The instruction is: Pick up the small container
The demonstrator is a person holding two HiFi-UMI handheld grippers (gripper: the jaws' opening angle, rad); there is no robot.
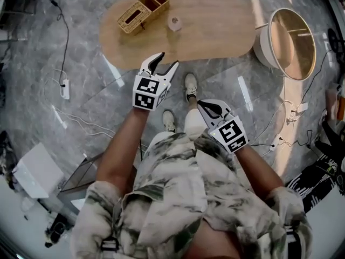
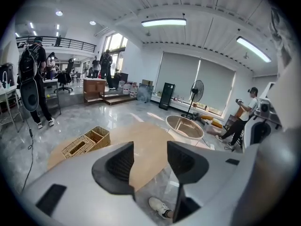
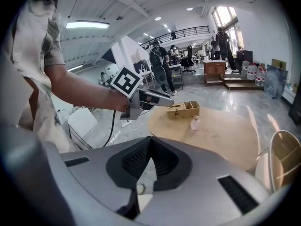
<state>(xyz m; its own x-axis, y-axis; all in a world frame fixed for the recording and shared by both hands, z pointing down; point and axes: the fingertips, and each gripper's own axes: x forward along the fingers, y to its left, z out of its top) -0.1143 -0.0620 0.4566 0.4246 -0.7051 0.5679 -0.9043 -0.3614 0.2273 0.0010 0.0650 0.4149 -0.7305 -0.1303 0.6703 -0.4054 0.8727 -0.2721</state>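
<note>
Container [image 1: 174, 23], small and pale, stands upright on the far part of the oval wooden desk [image 1: 215, 31], touched by neither claw. Just to its left, apart from it, lies a wicker basket [image 1: 143, 11] with compartments. The left claw [image 1: 164, 63] hovers at the desk's near edge, well short of the container, its jaws spread wide with nothing between them; through the gap only the desk top and floor show. The right claw [image 1: 207, 108] hangs nearer the person and lower, over the grey floor beside a shoe [image 1: 190, 85], its jaws pressed together at the tips and empty. A round white tub [image 1: 291, 42] stands right of the desk.
</note>
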